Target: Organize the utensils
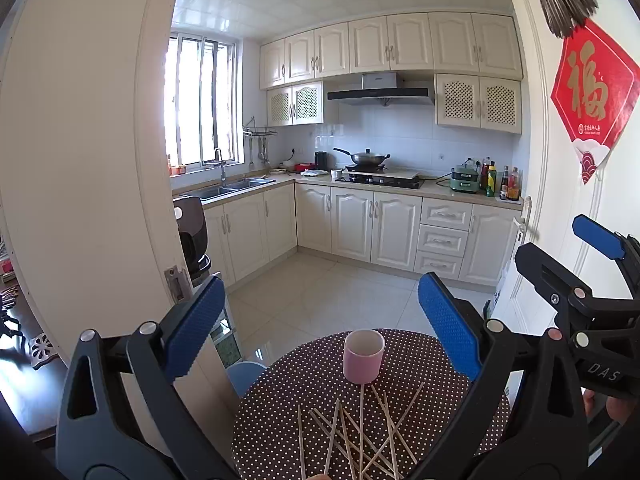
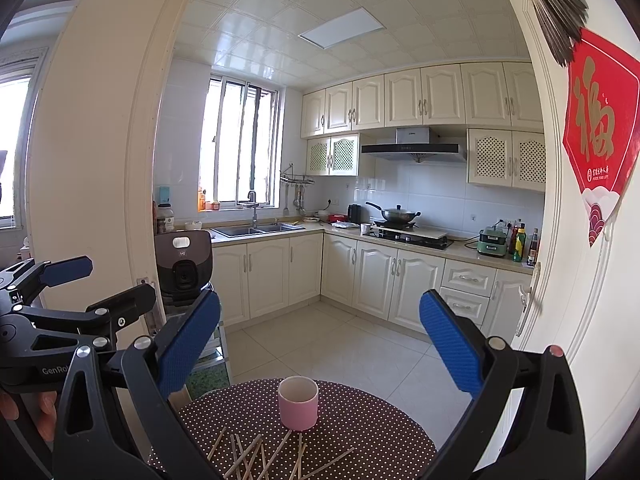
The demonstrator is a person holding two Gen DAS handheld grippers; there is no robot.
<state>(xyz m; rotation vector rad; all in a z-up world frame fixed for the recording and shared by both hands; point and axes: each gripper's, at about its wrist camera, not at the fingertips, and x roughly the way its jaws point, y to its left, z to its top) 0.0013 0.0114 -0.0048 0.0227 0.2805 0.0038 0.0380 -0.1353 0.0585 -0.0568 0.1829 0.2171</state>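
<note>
Through your right wrist camera, your right gripper [image 2: 320,344] holds its blue pads [image 2: 450,346] spread wide with nothing between them. Below them a pink cup [image 2: 298,403] stands upright on the round polka-dot table [image 2: 380,420]. A loose heap of chopsticks [image 2: 260,456] lies crisscrossed just in front of the cup. Your left gripper [image 2: 76,280] hangs at the left edge, its jaws apart.

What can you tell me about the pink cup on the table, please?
The cup is a short, straight-walled cylinder, pink outside with a pale inside, seemingly ceramic, with no handle visible. It stands upright and looks empty on the dotted tablecloth, just beyond the scattered chopsticks. Neither claw touches it.
</note>
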